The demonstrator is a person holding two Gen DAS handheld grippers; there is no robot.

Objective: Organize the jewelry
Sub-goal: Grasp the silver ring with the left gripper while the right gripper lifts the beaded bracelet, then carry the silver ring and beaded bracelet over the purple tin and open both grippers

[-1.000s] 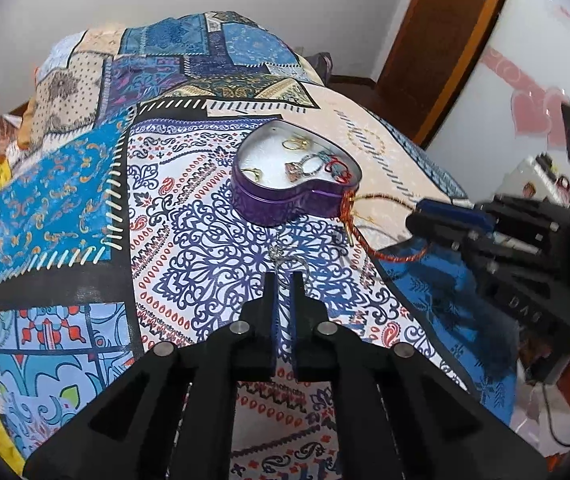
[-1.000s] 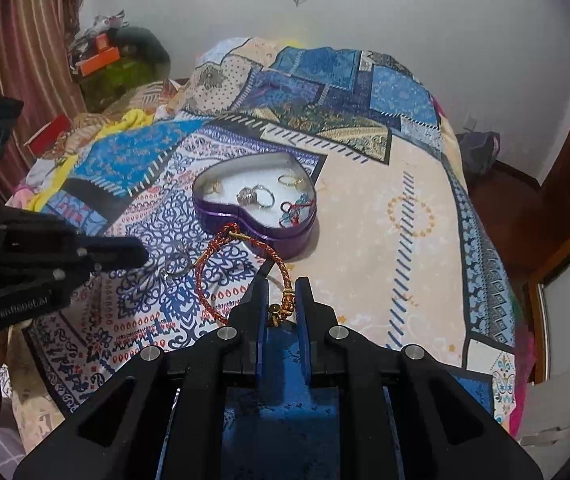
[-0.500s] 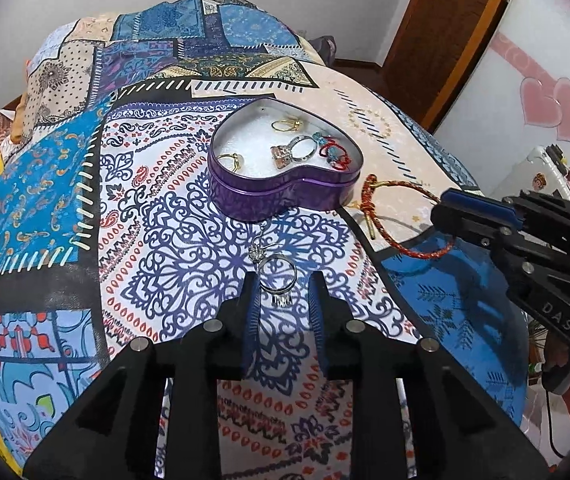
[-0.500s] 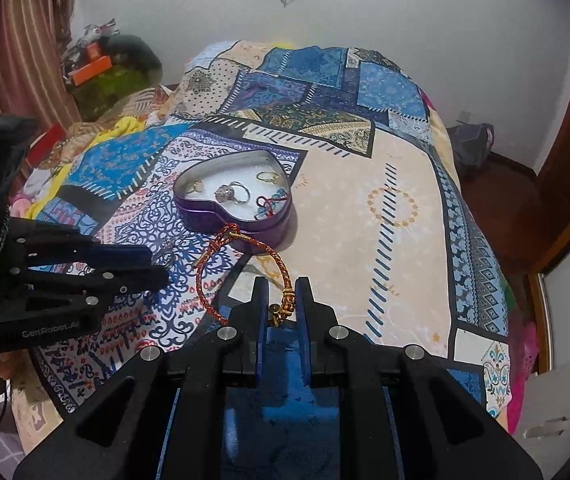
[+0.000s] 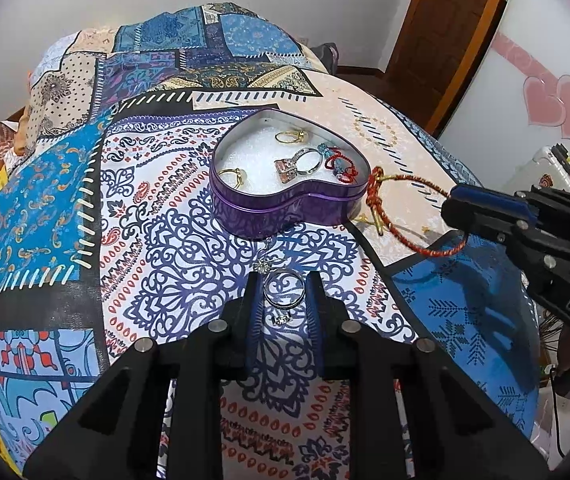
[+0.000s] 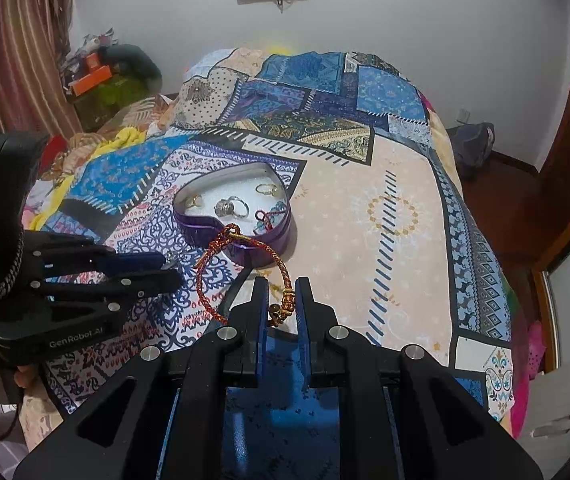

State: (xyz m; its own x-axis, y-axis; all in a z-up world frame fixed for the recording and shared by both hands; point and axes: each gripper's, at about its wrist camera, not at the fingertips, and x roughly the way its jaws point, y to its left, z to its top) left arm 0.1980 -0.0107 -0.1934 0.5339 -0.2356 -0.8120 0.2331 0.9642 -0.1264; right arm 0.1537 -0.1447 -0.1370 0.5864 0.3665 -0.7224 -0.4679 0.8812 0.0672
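1. A purple heart-shaped tin sits open on a patchwork bedspread; on its white lining lie two gold rings, a silver ring with a pink stone and a small red-and-blue piece.
2. The left gripper points down at the bedspread just in front of the tin; a silver ring lies between its jaws, which have just been closing slightly after opening; its fingers stand right beside the ring, and whether they press on it I cannot tell.
3. The right gripper is clenched on the gold clasp end of a red braided bracelet; the bracelet's loop arcs over toward the near rim of the tin, its knot just against that rim.
4. Both grippers are near each other, the left one to the left of the bracelet in the right wrist view.
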